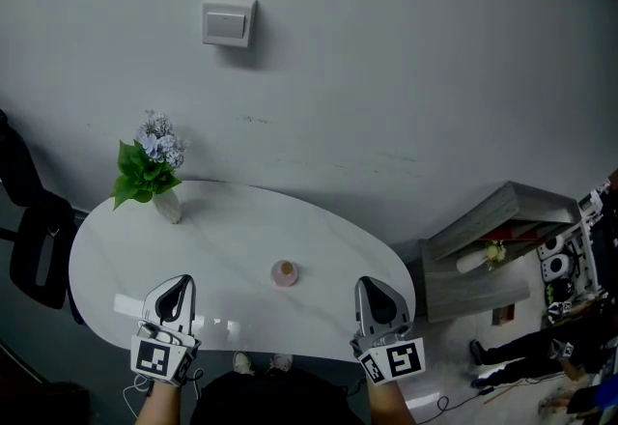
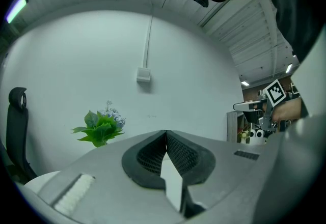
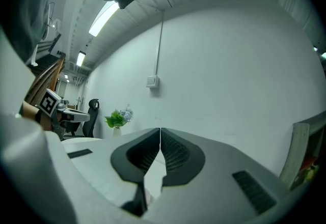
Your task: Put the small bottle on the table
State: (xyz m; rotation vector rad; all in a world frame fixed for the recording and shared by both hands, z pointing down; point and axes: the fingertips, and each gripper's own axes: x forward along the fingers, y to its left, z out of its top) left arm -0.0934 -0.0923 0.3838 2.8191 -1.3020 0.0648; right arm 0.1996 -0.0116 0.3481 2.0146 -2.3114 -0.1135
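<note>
Head view puts the small bottle [image 1: 284,272] on the counter [image 1: 222,230], between your left claw [image 1: 175,283] and right claw [image 1: 374,286], both clenched empty; it's likely light and tippy, so grip its sides.

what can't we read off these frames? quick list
- small bottle: head view only, seen from above and tiny, so cap, label and fill are unreadable. Neither gripper view shows it.
- vase: in the left gripper view it is hidden behind the left gripper; only the leaves show.
- chair: head view, cut off by the left edge.
- shelf: head view, contents too small to identify.
</note>
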